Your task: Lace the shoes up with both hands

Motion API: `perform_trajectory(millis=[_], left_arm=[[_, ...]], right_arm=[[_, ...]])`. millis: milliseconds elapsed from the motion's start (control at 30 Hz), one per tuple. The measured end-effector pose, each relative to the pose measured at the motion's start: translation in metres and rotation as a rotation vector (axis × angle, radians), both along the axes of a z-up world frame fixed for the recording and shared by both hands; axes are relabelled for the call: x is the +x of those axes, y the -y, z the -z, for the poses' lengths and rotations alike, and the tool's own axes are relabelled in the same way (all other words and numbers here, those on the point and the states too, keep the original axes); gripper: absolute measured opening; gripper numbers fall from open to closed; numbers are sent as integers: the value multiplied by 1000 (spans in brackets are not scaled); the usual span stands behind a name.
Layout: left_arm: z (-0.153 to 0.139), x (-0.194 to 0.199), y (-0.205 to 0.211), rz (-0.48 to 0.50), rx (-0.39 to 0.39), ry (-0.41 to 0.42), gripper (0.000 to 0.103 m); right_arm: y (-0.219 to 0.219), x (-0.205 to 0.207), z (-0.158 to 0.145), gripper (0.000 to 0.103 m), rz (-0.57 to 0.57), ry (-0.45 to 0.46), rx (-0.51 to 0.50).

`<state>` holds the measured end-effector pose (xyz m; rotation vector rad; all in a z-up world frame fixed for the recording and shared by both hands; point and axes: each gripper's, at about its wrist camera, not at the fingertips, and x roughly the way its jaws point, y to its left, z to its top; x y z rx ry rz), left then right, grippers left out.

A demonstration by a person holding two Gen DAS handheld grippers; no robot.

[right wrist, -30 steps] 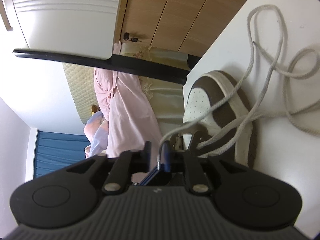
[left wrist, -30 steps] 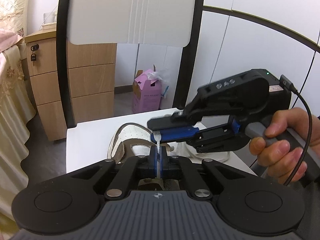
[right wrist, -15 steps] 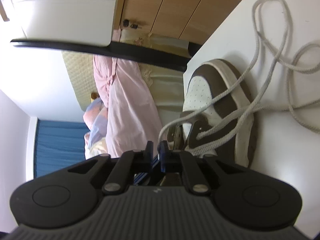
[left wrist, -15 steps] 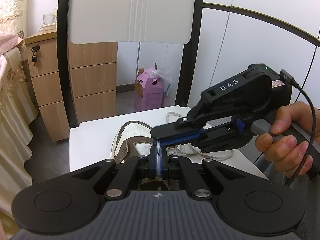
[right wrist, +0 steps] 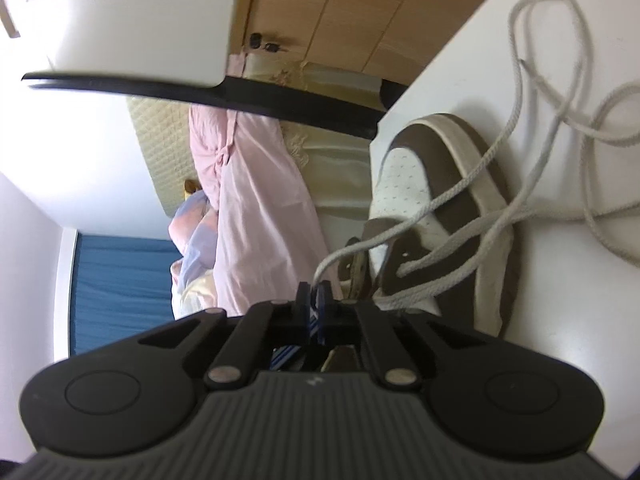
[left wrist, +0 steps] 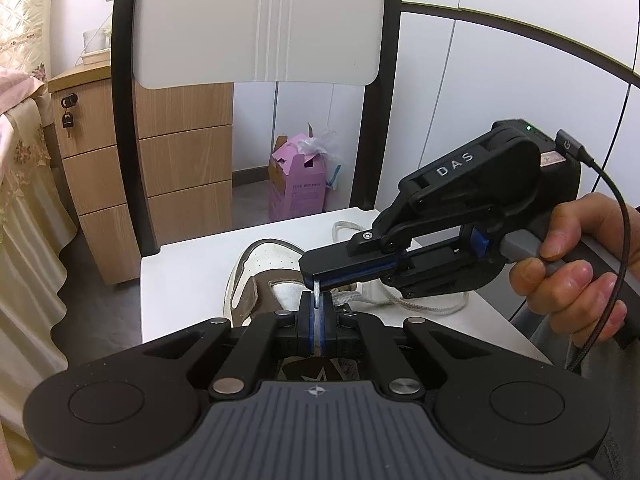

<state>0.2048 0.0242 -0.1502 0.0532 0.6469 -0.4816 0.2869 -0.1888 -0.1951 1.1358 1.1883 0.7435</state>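
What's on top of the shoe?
A white lace lies across the brown-and-white shoe, with loose loops trailing onto the white table. The black hand-held gripper bodies cover the shoe's back half, so nothing can be seen there.

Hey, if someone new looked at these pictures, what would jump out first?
Two black handheld grippers meet nose to nose over a brown and white sneaker on a white table: the left gripper and right gripper both pinch the tip of the off-white shoelace. Its slack lies in loose loops beside the shoe.
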Motion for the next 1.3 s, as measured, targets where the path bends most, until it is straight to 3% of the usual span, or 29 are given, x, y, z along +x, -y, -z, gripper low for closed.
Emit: perform_trajectory(millis=[133,267,333,467,700,867,1167,1300], left_arm=[[2,2,-1,-8,2,-19,3],[5,-2,6,17,47,-2,3],[6,-3,9,23,66,1,3],[9,-4,13,37,88,0,3],[12,-2,16,44,87,-27,3],[15,-1,20,46,94,-45,3],[18,0,24,48,102,-57,3],[18,0,23,49,98,-59,3]], right_arm=[[3,-2,3,3,65,-9,4],[6,-21,32,3,305,-226,197],[1,-35,39,3,371,-294,227],[3,-45,43,3,404,-317,147],[27,-48,39,2,450,-248,61],[31,-44,21,2,432,-98,-84],[17,-41,14,3,375,1,-153],[9,-40,6,3,347,75,-233]])
